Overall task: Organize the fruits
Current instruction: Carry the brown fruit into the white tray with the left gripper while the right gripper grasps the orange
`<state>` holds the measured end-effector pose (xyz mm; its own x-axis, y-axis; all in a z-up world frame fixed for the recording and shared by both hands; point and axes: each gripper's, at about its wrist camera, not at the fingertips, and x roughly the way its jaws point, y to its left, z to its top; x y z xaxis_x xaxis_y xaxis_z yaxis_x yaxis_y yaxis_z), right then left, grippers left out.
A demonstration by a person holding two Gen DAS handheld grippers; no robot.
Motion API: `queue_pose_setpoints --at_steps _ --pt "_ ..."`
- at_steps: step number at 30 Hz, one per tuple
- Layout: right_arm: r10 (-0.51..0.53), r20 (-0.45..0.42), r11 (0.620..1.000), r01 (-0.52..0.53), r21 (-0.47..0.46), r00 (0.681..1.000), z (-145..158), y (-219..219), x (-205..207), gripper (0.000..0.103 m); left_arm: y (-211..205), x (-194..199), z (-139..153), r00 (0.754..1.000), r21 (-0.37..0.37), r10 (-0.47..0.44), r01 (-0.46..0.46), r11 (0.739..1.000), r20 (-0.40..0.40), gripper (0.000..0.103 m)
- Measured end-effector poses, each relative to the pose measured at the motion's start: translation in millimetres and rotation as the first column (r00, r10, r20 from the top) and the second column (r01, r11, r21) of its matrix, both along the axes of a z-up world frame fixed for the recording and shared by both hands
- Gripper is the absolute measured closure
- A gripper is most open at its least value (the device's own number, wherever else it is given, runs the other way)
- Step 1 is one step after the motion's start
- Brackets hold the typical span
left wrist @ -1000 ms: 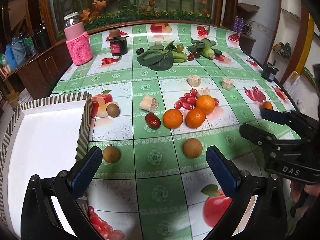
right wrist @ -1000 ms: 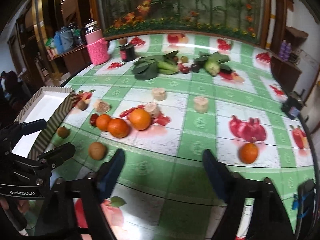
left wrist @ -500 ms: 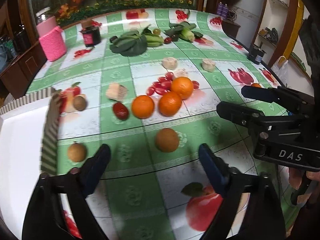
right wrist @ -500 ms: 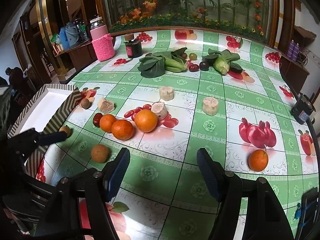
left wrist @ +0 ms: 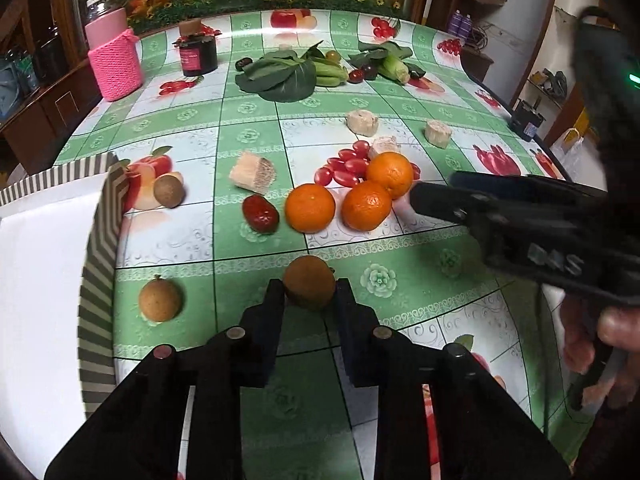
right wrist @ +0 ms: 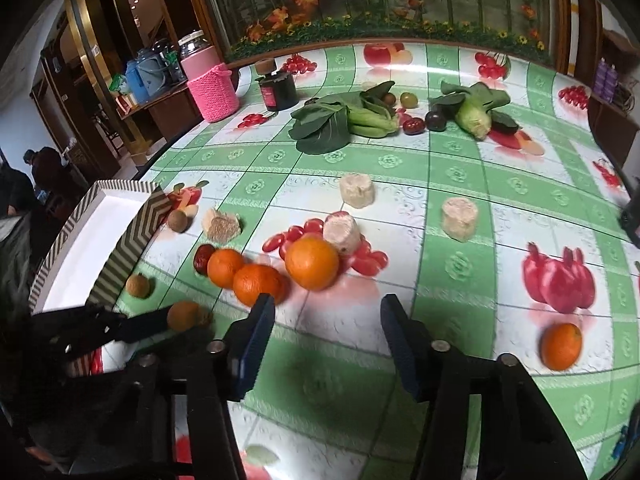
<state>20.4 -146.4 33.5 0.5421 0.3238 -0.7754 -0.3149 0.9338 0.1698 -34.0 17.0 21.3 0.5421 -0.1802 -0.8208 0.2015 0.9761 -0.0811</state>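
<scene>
At the left edge of the left wrist view, the striped tray (left wrist: 98, 264) sits on the desk (left wrist: 400, 280). Lower centre, the left gripper (left wrist: 309, 294) has just closed its fingers on a brown fruit (left wrist: 309, 286). Farther right, three oranges (left wrist: 310, 208) cluster; the right gripper (right wrist: 326, 312), fingers closing, stands open, nothing between.

soft indoor light; fisheye-warped edges; dark corners; slight blur
</scene>
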Motion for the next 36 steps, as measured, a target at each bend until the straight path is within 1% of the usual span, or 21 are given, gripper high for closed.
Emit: queue_pose_setpoints --at_steps 1,4,6,7,8,9,15,22,26,30,36 --pt "-0.001 -0.007 1.0 0.001 0.005 1.0 -1 2 4 0.053 1 -1 2 1.0 0.002 0.001 -0.001 1.0 0.006 0.08" --pt "-0.006 -0.023 1.0 0.007 0.022 1.0 -3 6 16 0.053 1 -3 7 1.0 0.002 -0.004 0.004 1.0 0.02 0.08" --pt "-0.006 -0.03 1.0 0.006 0.026 1.0 -6 10 22 0.057 0 -4 9 1.0 -0.001 -0.011 0.011 1.0 0.023 0.08" --pt "-0.008 -0.03 0.999 0.009 0.032 1.0 -6 10 26 0.065 0 -4 9 1.0 -0.003 -0.012 0.012 1.0 0.023 0.08" --pt "-0.003 -0.039 0.999 0.004 0.048 0.999 -6 10 29 0.071 0 -4 10 1.0 -0.006 -0.01 0.01 1.0 0.022 0.08" --pt "0.008 -0.052 0.997 -0.004 0.071 0.999 -7 10 31 0.071 1 -4 10 1.0 -0.01 -0.007 0.007 1.0 0.021 0.08" --pt "0.015 -0.056 0.997 -0.01 0.076 0.998 -6 6 24 0.073 6 -4 9 1.0 -0.017 0.011 -0.011 1.0 0.016 0.08" --pt "-0.017 0.019 0.997 0.016 0.07 1.0 12 -4 -3 0.073 12 -12 20 0.999 -0.02 0.025 -0.024 1.0 0.04 0.08" --pt "-0.009 0.048 0.996 0.005 0.085 0.999 25 -4 -17 0.073 16 -15 27 0.998 -0.01 0.037 -0.037 0.999 0.054 0.08" --pt "0.016 0.072 0.994 -0.024 0.104 0.997 37 6 -28 0.073 24 -20 36 0.996 0.01 0.06 -0.061 0.998 0.072 0.08" --pt "0.089 0.095 0.989 -0.099 0.108 0.991 45 38 -40 0.073 46 -27 47 0.991 0.043 0.1 -0.104 0.994 0.089 0.08"
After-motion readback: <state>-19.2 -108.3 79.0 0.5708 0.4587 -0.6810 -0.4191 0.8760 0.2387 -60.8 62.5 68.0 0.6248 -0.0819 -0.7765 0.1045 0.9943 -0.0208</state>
